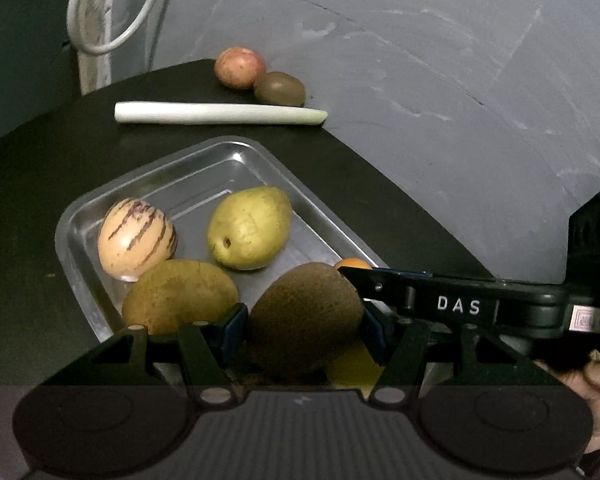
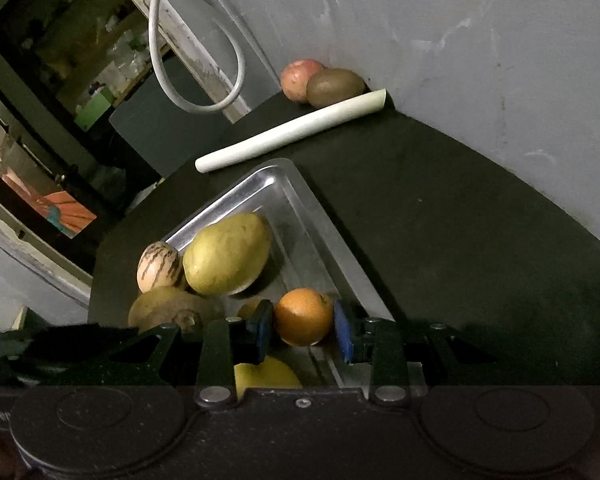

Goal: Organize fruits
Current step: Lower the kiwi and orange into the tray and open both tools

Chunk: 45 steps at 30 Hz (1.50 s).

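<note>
Your left tool [image 1: 304, 322] pinches the fuzzy brown kiwi [image 1: 305, 316] low over the shiny metal tray [image 1: 204, 168]. Your right tool [image 2: 304, 326] sits around the small round orange [image 2: 304, 316] in the tray, right pad not touching. Both tools are close, so they could bump and knock fruit onto the dark surface [image 2: 440, 208].

leek [image 1: 220, 113]: lies flat on counter, beyond tray
counter [image 1: 40, 184]: dark, against wall
wall [image 1: 420, 60]: grey, scuffed
cable [image 2: 188, 60]: white loop, hangs at far left
</note>
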{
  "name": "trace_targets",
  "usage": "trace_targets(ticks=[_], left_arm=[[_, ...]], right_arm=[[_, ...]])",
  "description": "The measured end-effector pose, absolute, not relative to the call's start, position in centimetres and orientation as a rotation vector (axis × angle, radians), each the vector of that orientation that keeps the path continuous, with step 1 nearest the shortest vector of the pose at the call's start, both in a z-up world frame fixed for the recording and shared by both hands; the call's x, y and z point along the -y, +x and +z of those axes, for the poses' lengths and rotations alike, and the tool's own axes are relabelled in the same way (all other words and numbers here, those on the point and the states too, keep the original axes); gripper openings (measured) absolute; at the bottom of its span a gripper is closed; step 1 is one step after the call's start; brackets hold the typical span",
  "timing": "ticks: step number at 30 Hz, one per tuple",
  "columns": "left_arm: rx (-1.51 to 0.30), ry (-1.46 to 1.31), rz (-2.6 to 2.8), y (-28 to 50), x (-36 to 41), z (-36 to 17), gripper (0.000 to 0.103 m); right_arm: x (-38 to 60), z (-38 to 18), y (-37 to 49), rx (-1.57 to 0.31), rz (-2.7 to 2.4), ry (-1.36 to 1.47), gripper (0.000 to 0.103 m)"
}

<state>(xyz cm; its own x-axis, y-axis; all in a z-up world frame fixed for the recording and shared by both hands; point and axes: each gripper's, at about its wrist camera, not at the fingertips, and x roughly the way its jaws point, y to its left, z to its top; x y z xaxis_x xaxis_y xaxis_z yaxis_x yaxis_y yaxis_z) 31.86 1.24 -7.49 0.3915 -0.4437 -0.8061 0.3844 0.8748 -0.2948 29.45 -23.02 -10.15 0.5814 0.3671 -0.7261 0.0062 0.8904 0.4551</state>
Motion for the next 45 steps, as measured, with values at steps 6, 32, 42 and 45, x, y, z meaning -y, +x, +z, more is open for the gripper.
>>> trace_targets(ticks=[6, 32, 42, 45], left_arm=[[-1.07, -0.132, -0.495, 32.3, -1.5, -8.0, 0.064], [-1.092, -0.317, -0.315, 31.9, -3.3, -9.0, 0.067], [-1.017, -0.262, -0.197, 29.6, -3.5, -6.2, 0.084], [-0.98, -0.277, -0.154, 28.5, -3.9, -5.2, 0.088]], right_arm=[[22.8, -10.0, 30.1, -0.952, 0.26, 0.397, 0.035], [23.0, -9.8, 30.1, -0.973, 0.337, 0.334, 0.051], [23.6, -8.8, 29.1, -0.941, 0.332, 0.335, 0.06], [23.9, -8.4, 28.6, -0.929, 0.323, 0.336, 0.066]])
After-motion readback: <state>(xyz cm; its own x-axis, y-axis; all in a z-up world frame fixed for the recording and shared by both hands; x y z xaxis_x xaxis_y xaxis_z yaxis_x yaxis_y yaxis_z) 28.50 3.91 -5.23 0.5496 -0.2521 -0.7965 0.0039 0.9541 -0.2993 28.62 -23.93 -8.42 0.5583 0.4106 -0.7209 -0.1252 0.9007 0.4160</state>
